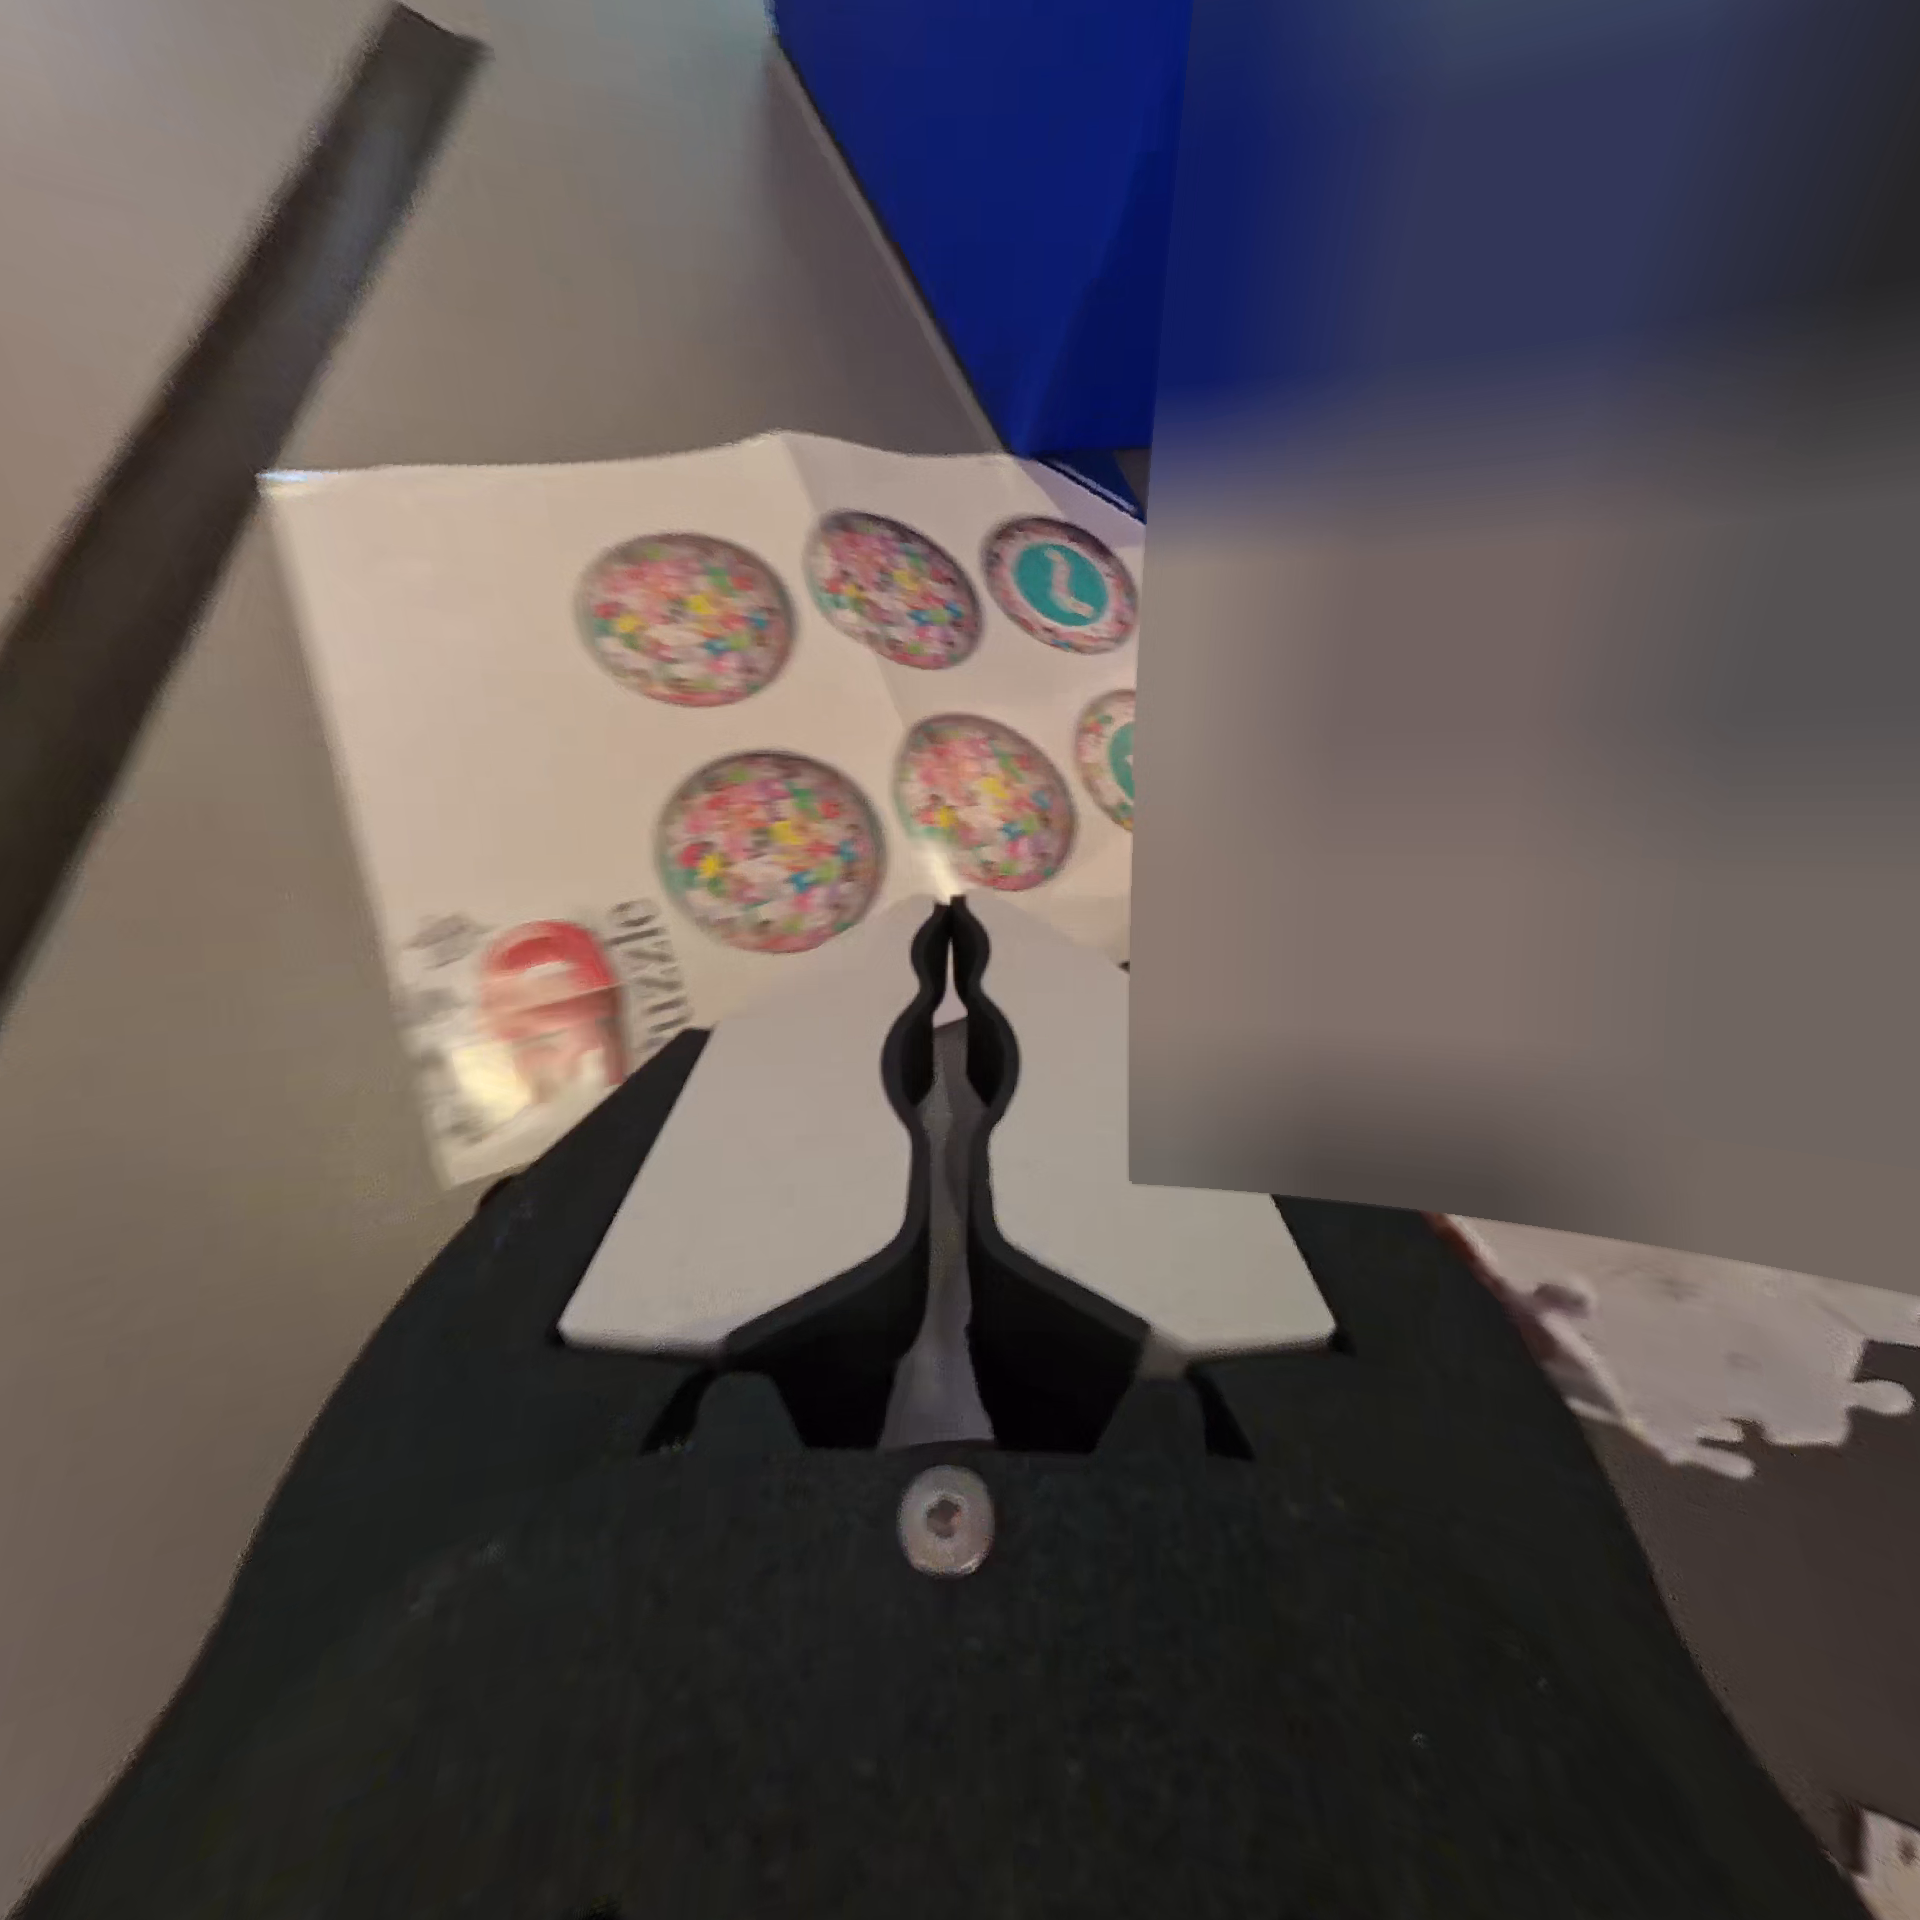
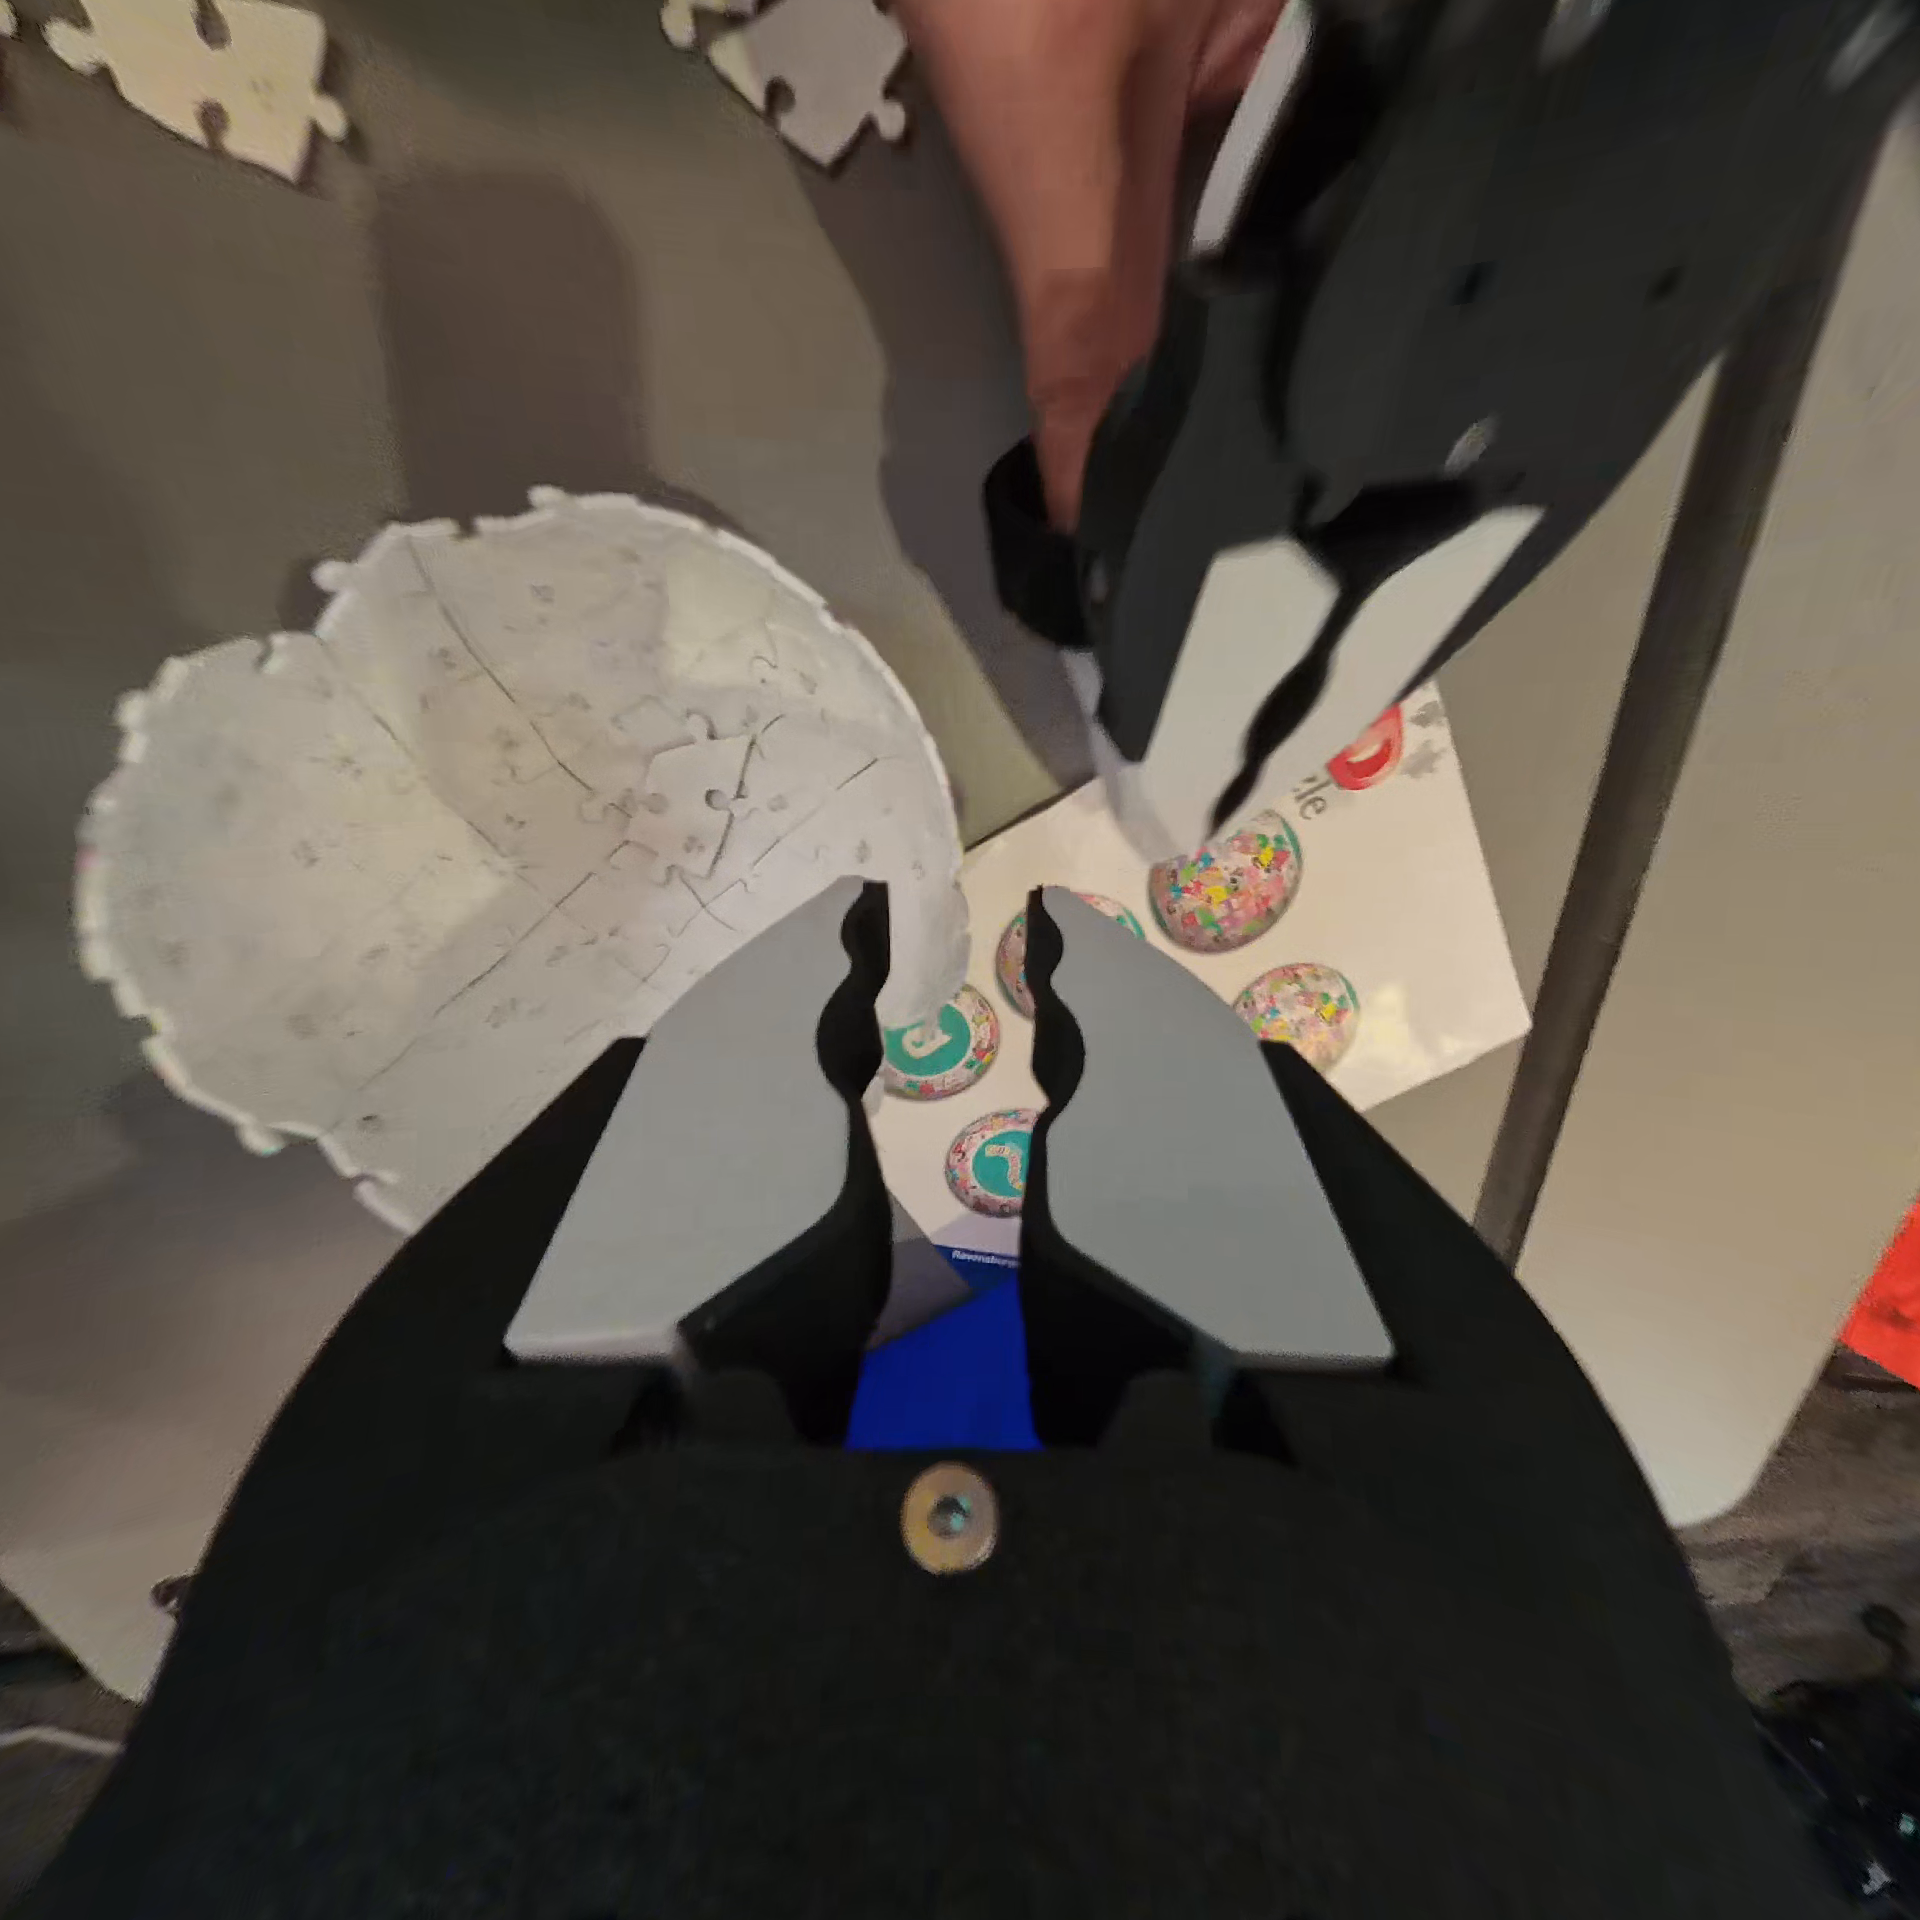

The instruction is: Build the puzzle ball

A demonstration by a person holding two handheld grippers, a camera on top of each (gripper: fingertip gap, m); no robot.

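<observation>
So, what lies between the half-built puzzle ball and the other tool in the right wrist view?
Only bare grey table separates the half-built puzzle ball from the left tool, whose tips hover over the instruction sheet; the right wrist view shows this.

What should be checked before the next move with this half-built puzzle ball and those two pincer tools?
1. Left gripper free to pick something up: not ok; its fingers are shut, with a thin pale sliver between them that I cannot identify.
2. Right gripper ready to grasp: ok; open, holding nothing.
3. Half-built shell within sight: ok; it lies open side up beside the instruction sheet.
4. Loose pieces available: ok; several lie on the table beyond the shell.
5. Sheet readable: not ok; the left gripper hangs over it, and the blue box sits at its edge.
6. Which piece fits next: cannot tell.
</observation>
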